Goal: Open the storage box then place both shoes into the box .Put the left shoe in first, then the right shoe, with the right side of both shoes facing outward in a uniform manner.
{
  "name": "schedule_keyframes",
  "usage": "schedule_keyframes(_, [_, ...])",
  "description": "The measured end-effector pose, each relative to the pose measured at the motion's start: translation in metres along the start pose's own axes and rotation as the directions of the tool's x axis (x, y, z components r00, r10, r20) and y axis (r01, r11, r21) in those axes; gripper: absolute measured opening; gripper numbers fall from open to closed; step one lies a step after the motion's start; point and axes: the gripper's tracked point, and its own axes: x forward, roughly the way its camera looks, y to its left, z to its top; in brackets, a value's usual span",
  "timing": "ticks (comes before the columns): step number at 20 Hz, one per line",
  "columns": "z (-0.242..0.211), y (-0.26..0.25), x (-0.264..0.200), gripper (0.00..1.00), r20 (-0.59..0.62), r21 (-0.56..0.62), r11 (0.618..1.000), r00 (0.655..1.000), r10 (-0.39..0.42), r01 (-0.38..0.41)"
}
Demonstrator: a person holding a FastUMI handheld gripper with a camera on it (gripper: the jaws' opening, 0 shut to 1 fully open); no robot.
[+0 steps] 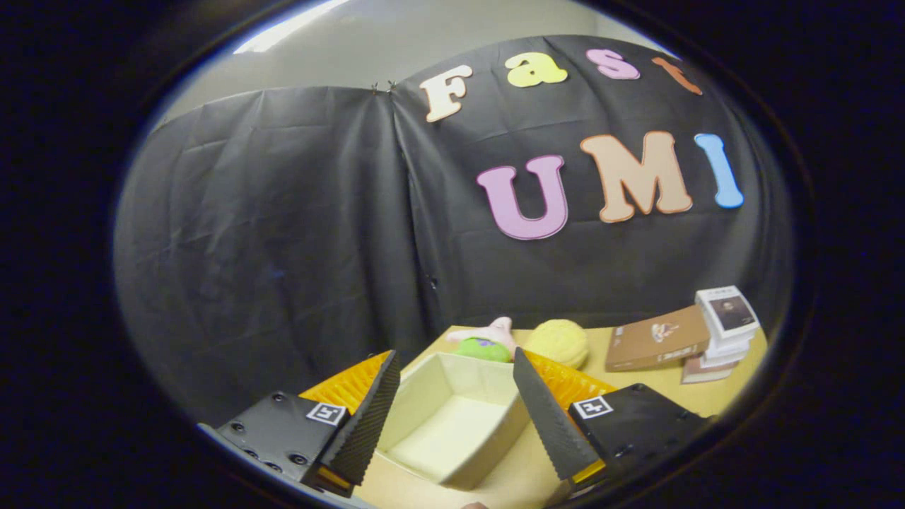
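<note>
1. Gripper (456,406): fingers spread wide, nothing between them but air. It hangs above the table (636,385).
2. Box (452,424) sits just ahead of and below the fingers, between them in view. It looks open, its pale interior empty; orange flaps (565,382) are folded out on both sides.
3. Shoes: I can't place either from here.
4. Risk: grabbing the right shoe first breaks the order.
5. Risk: a shoe turned the wrong way leaves mismatched sides facing out.
6. Risk: the box is light; a nudge from a finger could slide it towards the plush toys (488,339), yellow ball (558,343) or books (721,325) beyond.
</note>
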Motion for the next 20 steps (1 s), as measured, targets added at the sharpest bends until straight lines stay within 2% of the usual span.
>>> schedule_keyframes(4, [-0.007, -0.051, -0.025, 1.00, -0.001, -0.089, 0.992, 0.996, -0.086, 0.086])
schedule_keyframes(9, [-0.040, -0.107, -0.043, 1.00, -0.052, -0.140, 0.976, 0.983, -0.175, 0.166])
schedule_keyframes(13, [-0.087, -0.148, -0.053, 1.00, -0.144, -0.169, 0.960, 0.958, -0.249, 0.224])
schedule_keyframes(19, [-0.161, -0.185, -0.066, 1.00, -0.303, -0.154, 0.956, 0.908, -0.288, 0.252])
schedule_keyframes(20, [-0.172, -0.178, -0.074, 1.00, -0.334, -0.146, 0.957, 0.898, -0.287, 0.251])
